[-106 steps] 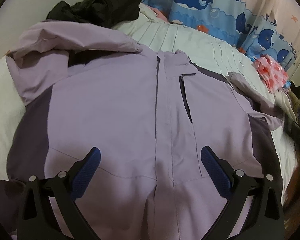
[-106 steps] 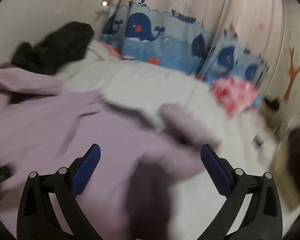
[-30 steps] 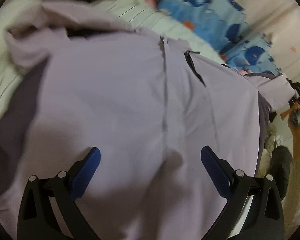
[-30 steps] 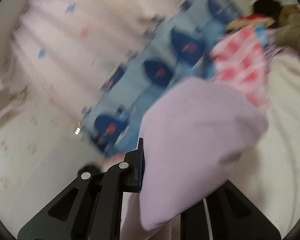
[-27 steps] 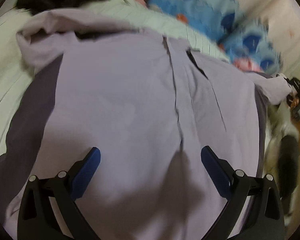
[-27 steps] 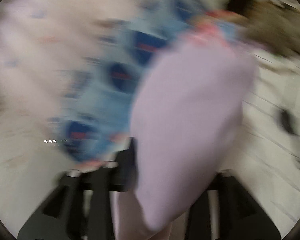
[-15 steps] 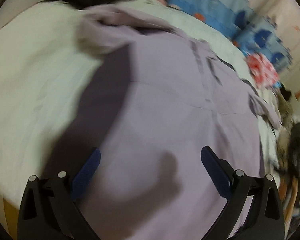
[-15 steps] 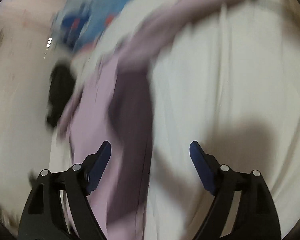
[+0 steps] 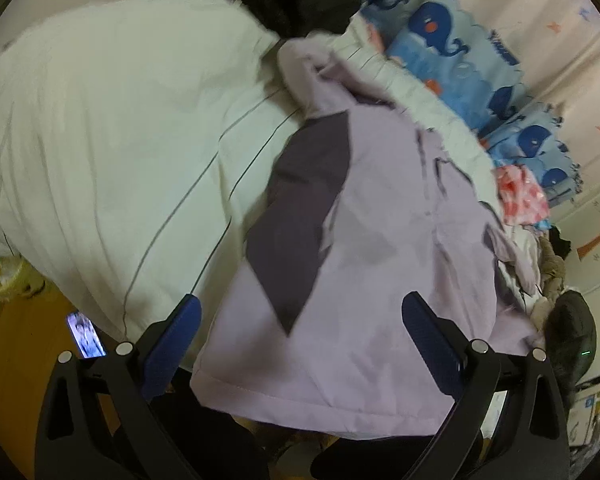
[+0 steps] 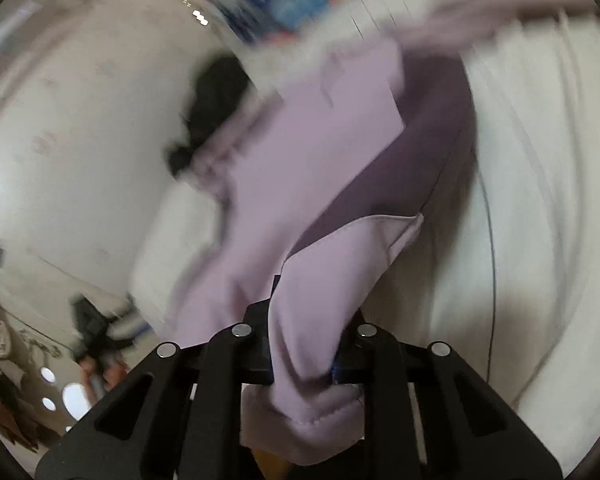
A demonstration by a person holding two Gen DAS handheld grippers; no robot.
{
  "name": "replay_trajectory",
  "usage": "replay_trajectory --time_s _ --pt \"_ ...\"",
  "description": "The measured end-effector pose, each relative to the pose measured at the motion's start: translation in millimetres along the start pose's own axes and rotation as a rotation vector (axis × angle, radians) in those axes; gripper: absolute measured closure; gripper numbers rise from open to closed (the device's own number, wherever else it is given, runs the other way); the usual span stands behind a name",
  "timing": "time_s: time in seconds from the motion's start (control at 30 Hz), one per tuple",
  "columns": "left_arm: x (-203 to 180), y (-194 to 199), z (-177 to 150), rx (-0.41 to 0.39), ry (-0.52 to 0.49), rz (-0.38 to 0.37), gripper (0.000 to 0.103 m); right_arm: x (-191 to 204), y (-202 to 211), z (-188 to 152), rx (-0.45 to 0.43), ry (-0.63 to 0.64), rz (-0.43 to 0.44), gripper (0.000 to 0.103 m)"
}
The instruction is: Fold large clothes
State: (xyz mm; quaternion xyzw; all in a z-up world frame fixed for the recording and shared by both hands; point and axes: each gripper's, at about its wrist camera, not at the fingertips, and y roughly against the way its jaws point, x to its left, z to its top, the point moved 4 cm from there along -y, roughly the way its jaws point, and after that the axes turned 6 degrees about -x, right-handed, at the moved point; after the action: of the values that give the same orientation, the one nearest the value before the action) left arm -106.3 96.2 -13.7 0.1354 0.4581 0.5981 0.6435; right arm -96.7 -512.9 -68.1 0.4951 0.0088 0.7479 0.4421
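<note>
White bed (image 9: 112,128): jacket (image 9: 372,240) hem blurred, clamped by right gripper (image 10: 304,356); left gripper (image 9: 300,344) wide, empty.

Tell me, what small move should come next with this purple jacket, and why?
Probably carry the pinched hem across the jacket to start a fold: the right tool is already shut on that edge, while the left tool is open above the bed, holding nothing.

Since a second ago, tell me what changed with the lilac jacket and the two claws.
The right claw let go of the sleeve end, opened over the bed, and has now clamped the lilac jacket by its bottom hem corner. The left claw swung towards the jacket's left side, so the bed's edge, the floor and a phone show. It stayed open and empty; the jacket stayed spread on the white bedding.
</note>
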Motion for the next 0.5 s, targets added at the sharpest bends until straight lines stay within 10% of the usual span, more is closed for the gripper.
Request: replay_trajectory --time_s 0.13,0.3,0.4,0.5 --pt "-12.9 14.3 8.4 -0.047 -0.035 -0.012 0.007 11.7 85.8 -7.2 -0.071 0.071 -0.028 0.087" --pt "-43.5 -18.0 5.7 0.007 -0.088 -0.031 0.007 -72.3 72.3 -107.8 0.231 0.048 -0.273 0.077" --pt "-81.6 -42.8 1.2 0.044 -0.178 -0.042 0.007 -81.1 109.2 -99.6 0.083 -0.062 -0.203 0.063" --pt "-129.0 -62.2 -0.3 0.016 -0.319 -0.045 0.007 -86.5 173.0 -63.4 -0.159 -0.073 -0.245 0.007"
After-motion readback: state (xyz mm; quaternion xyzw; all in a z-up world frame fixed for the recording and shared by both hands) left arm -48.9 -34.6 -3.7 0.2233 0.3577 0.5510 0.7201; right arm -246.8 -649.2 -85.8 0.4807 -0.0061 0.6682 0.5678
